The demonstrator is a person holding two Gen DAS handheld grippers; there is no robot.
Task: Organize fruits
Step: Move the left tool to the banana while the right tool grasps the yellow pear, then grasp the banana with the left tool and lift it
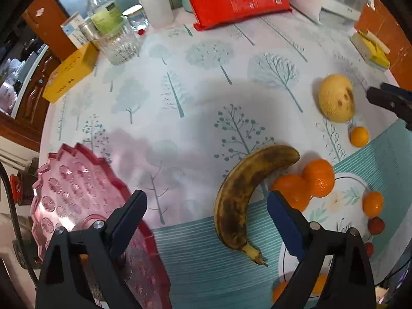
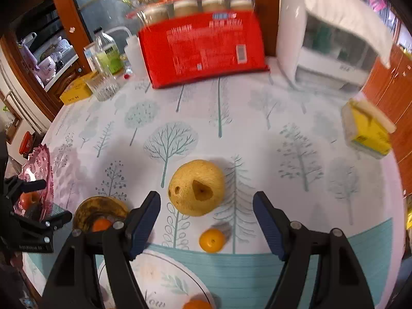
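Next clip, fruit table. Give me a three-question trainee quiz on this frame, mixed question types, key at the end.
1. True or false: the banana lies between the left claw's fingers, not yet gripped.
2. Which fruit sits straight ahead of the open right claw? A) pear B) banana C) cherry
3. Fill in: the pink tray is on the ____ side of the left wrist view.

Key: 1 true; 2 A; 3 left
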